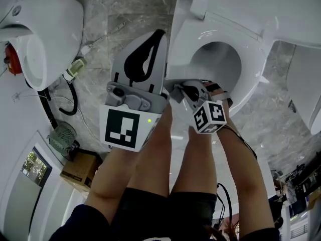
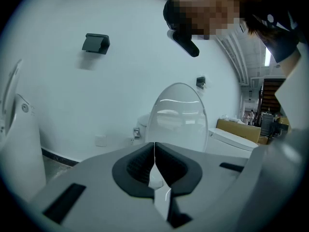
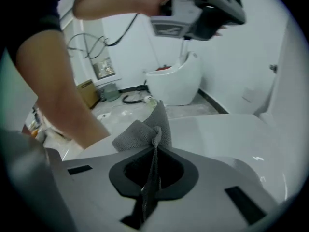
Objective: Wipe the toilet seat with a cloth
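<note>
Head view and both gripper views, toilet-seat wiping. Your right tongs (image 1: 176, 88) (image 3: 155, 146) are pinching a grey cloth (image 3: 141, 132). The fabric runs down through the pressed pads, and a folded bunch stands out past the tips. The cloth sits over the near-left rim of the white toilet seat (image 1: 249, 77) (image 3: 219, 129), at the edge of the open bowl; whether it presses on the seat cannot be told. Your left tongs (image 1: 158, 36) (image 2: 154, 150) are pressed together with nothing between them. They are held above the right tongs, clear of the seat, and point toward a raised toilet lid (image 2: 178, 120) against the white wall. In the head view a second toilet (image 1: 47, 31) stands at upper left on the grey marble floor (image 1: 118, 11), with a cardboard box (image 1: 79, 170) further along the floor beside your left arm.
</note>
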Demonstrator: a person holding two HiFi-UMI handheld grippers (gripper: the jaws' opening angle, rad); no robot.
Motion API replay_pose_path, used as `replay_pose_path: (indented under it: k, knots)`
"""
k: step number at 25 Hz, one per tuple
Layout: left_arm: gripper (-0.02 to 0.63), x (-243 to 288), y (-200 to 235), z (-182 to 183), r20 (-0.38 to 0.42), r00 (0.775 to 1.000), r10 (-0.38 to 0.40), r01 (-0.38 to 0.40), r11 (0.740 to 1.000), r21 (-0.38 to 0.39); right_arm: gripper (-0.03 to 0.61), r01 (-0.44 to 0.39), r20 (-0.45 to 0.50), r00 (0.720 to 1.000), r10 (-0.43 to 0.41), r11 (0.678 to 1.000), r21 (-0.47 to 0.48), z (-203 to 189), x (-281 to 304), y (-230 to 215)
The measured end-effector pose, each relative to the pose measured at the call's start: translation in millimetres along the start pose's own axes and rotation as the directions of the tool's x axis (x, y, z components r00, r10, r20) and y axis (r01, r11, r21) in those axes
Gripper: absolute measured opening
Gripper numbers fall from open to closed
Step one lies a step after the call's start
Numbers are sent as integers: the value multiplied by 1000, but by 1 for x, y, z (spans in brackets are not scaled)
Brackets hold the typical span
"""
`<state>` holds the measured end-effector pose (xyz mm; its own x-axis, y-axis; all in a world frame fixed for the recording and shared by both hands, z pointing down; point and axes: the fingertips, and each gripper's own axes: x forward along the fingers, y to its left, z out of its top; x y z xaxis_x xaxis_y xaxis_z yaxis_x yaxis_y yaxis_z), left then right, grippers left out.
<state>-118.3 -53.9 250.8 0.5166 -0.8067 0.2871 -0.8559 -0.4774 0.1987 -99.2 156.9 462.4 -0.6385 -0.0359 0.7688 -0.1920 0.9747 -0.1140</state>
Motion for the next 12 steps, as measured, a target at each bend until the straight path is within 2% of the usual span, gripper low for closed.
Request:
replay_pose_path:
  k: [3,5,6,9,11,12]
  knots:
    - [21,-1,1,2,4,1000,-2,2,1000,3,21,-121,-39,992,117,988,-95,-15,-4,46]
    - [21,-3,2,4,7,1000,-1,1,1000,2,21,-142,-44,989,138,986,-88,-18,-5,50]
    - [21,-4,2,4,8,1000,0,0,1000,2,23,-127,-42,991,124,989,-70,-18,-4,44]
    - [21,-6,2,3,7,1000,-1,1,1000,4,22,13,-27,1000,-12,999,40,-13,2,-4]
    - [21,-8,1,1,2,1000,-3,3,1000,3,21,139,-20,990,-138,979,149,-10,2,-49]
    - [21,-9,0,0,-1,1000,-3,3,1000,3,21,201,-15,979,-203,957,208,-8,1,-72]
